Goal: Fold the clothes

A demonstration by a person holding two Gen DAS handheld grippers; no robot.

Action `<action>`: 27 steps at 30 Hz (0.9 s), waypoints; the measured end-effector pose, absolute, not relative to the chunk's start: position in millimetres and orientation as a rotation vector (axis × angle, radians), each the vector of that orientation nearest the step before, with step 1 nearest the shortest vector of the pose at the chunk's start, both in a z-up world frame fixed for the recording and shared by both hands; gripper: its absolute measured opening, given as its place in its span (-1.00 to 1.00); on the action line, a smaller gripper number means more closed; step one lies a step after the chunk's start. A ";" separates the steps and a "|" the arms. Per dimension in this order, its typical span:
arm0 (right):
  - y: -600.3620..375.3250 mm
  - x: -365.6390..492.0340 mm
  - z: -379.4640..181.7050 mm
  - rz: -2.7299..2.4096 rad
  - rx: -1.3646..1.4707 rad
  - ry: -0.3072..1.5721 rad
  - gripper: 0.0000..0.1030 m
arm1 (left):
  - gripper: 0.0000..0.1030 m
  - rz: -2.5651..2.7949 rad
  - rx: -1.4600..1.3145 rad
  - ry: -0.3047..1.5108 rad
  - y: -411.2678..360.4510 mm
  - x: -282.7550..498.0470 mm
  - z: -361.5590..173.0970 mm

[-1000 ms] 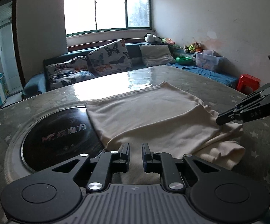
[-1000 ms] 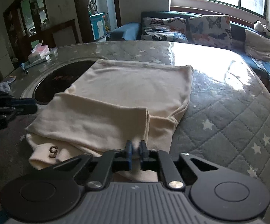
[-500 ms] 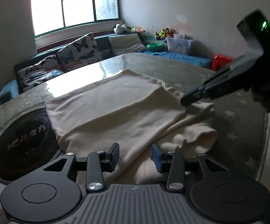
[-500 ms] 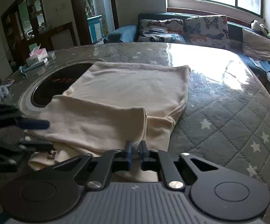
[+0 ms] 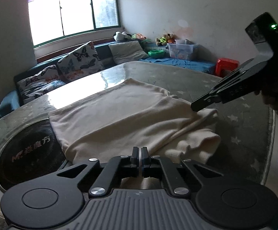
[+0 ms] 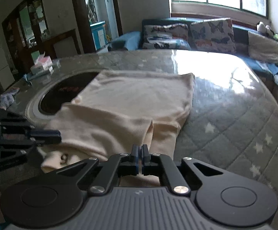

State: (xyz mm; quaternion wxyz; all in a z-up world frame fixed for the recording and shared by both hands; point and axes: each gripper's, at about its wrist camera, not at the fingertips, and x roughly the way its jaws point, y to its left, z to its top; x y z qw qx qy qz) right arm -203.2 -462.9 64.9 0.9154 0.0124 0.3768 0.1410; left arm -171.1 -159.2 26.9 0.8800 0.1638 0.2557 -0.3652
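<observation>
Pinching the near hem of a cream knitted garment (image 5: 123,118), the left tongs (image 5: 140,154) have just closed to a narrow slit with the cloth's edge lying right at their tips, though whether fabric is truly caught between the pads or merely pressed beneath them cannot be told from the left wrist view. The right tongs (image 6: 140,152) are likewise drawn nearly together on the folded near edge, and seen from the left camera at about 3 o'clock their tips (image 5: 196,107) sit on the garment's right corner. From the right camera the left tongs (image 6: 48,134) appear at 9 o'clock, resting on the opposite corner. The garment lies partly folded on the quilted, star-printed cover of the table (image 6: 235,134), its far half flat toward 12 o'clock, its near end doubled into a thicker roll; the left edge overlaps a dark round cooktop (image 5: 29,153) sunk in the table. Beyond, a sofa with butterfly cushions (image 5: 79,61) lines the window wall. The likely risk is an uneven lift: if one pair of tongs holds only the top layer, the lower layers will slide out and the fold will open. A thin pinch on soft knit may also slip under its own weight, and dragging across the cooktop's rim could snag or skew the edge.
</observation>
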 end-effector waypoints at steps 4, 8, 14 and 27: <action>-468.0 -199.5 57.7 0.261 0.034 0.791 -0.84 | -0.85 -0.739 0.366 0.536 -159.5 -172.7 23.6; -466.3 -195.4 64.5 0.257 0.016 0.765 -0.83 | -0.62 -0.736 0.378 0.520 -162.2 -173.4 24.5; -451.8 -175.2 66.8 0.298 -0.007 0.740 -0.83 | -0.62 -0.756 0.401 0.533 -173.5 -167.7 18.0; -438.9 -150.4 48.4 0.308 -0.008 0.769 -0.78 | -0.13 -0.681 0.225 0.596 -151.4 -134.4 39.2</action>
